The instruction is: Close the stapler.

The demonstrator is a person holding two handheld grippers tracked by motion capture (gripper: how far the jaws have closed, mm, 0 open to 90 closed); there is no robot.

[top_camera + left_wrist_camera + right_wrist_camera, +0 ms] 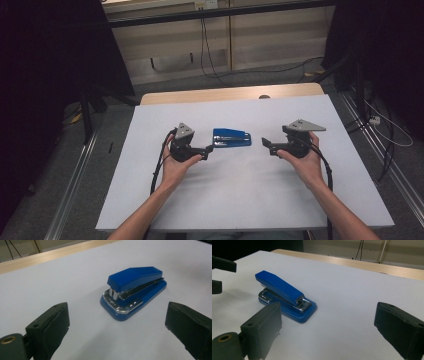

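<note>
white table, wooden edge at the far side. left gripper and right gripper held low over it, facing each other, each with jaws wide apart and nothing between the pads. blue stapler flat on the table between the two, just beside the left gripper's tips, near the right one, touched by neither.

Blue stapler — chrome trim; white table.
</note>
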